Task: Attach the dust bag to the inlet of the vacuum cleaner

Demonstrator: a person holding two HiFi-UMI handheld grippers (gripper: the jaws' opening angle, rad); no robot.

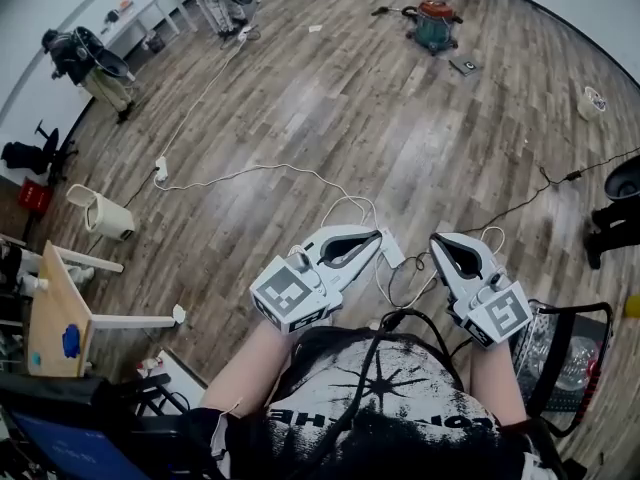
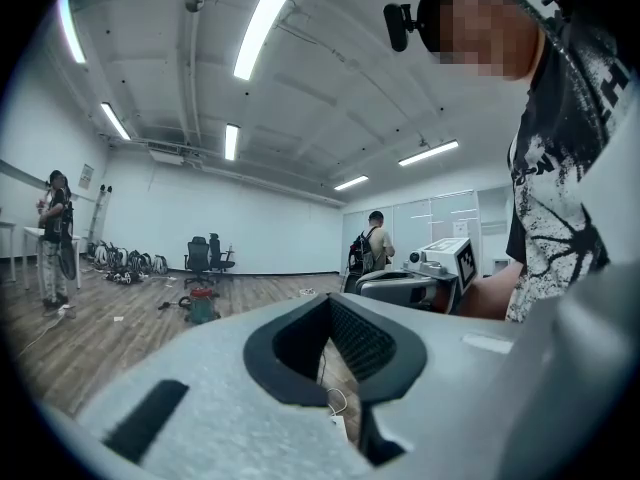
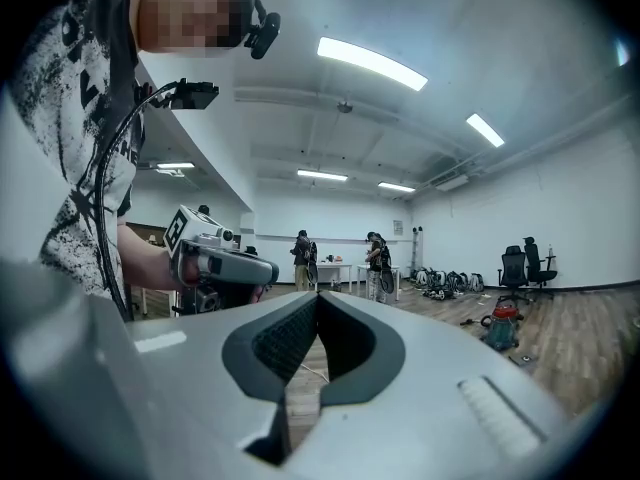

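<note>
Vacuum cleaner (image 1: 435, 23) is sitting far off, right. You're holding left tool (image 1: 372, 238) & right tool (image 1: 442, 242) closed, empty. You're risking tripping on floor cable (image 1: 290, 167) btwn.

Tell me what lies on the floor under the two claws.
A white cable loops over the wooden floor beneath the left claw and right claw, both shut and empty. Where the cable ends is covered by the claws and the person's shirt.
</note>
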